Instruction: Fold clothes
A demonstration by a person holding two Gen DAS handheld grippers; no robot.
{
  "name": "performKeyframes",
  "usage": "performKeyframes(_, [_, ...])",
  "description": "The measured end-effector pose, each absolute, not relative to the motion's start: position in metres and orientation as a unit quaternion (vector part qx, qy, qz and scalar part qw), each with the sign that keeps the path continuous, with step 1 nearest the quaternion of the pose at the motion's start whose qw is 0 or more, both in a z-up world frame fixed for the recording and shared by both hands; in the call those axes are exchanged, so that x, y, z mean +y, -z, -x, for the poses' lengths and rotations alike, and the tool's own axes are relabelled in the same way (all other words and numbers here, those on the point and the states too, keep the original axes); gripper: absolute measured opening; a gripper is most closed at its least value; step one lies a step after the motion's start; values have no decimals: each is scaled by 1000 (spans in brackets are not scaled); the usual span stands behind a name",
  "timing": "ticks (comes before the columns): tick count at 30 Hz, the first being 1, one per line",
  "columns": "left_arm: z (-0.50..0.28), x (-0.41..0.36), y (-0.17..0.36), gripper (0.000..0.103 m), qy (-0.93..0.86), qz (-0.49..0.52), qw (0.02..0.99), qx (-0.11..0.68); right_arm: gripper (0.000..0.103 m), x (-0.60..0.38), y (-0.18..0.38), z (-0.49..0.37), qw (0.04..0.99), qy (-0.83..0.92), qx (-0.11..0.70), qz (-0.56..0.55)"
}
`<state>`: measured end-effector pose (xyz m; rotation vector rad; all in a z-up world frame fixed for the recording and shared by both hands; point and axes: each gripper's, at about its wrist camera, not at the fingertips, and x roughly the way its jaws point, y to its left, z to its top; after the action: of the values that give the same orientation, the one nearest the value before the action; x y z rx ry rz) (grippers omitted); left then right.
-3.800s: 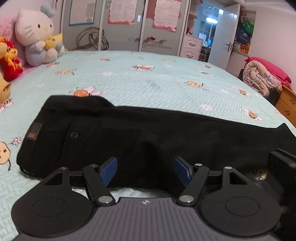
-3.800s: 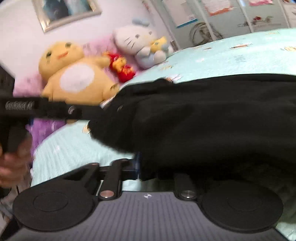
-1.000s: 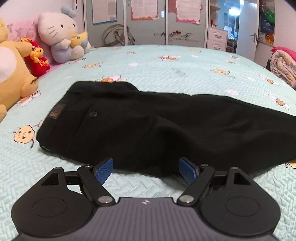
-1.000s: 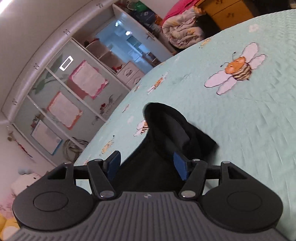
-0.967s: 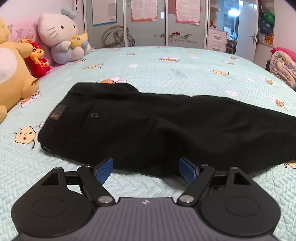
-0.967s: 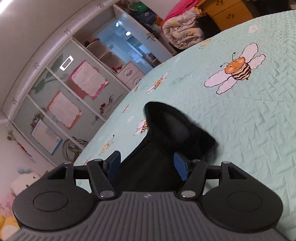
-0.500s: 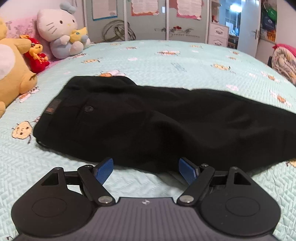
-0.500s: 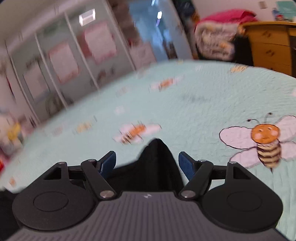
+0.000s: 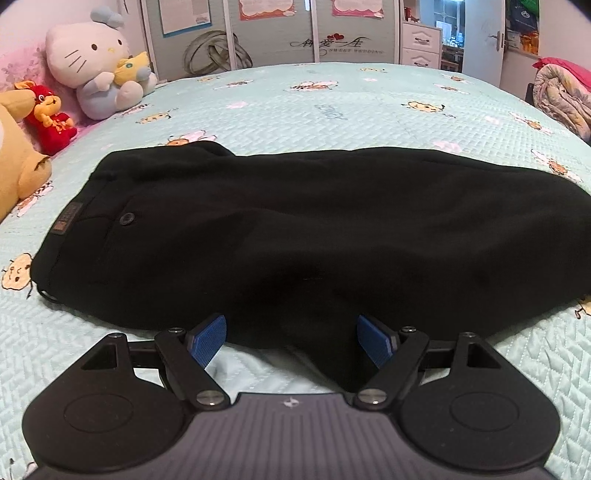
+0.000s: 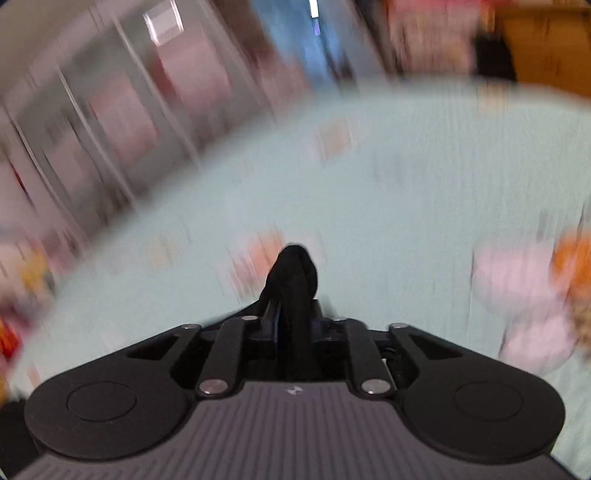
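Observation:
Black trousers (image 9: 295,229) lie flat across the mint bedspread (image 9: 332,107), waistband with a brown label at the left and legs running right. My left gripper (image 9: 291,338) is open, its blue pads either side of the trousers' near edge, holding nothing. My right gripper (image 10: 293,321) is shut on a bunched end of the black trousers (image 10: 293,273), which sticks up between the fingers. The right wrist view is heavily blurred.
Plush toys sit at the bed's far left: a Hello Kitty (image 9: 98,70), a red doll (image 9: 51,122) and a yellow toy (image 9: 18,162). Wardrobe doors (image 9: 277,33) stand behind the bed. A bundled quilt (image 9: 561,96) lies at the right.
My right gripper has closed on the trousers' end and is moving fast, blurring its view. My left gripper has moved slightly closer to the trousers' near edge and stays open.

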<state>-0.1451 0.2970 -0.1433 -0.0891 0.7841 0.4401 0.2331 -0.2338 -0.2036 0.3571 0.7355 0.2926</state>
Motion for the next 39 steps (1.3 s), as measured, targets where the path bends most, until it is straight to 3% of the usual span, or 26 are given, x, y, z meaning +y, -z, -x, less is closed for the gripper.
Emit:
performKeyframes(2, [149,295,140,82,-207,40,902,376,22,-235,207,-222,915,-137,333,-184])
performKeyframes(5, [155,300,134,82,-208,38,904,371,55,-246,189,-194,924,-113,291,-222])
performKeyframes(11, [173,331,120,82,-240,65,907,340,58,-237,142,-110,965,-56,185,-174])
performKeyframes(15, [181,359,113,82,-273,73,904,321,69,-193,116,-66,974,-87,143,-150])
performKeyframes(31, [235,477,154,82,-364,286,861,210,69,222,96,11,887,-415,202,27])
performKeyframes(39, [273,501,168,83,-410,327,840,141,69,438,98,24,822,-508,237,98])
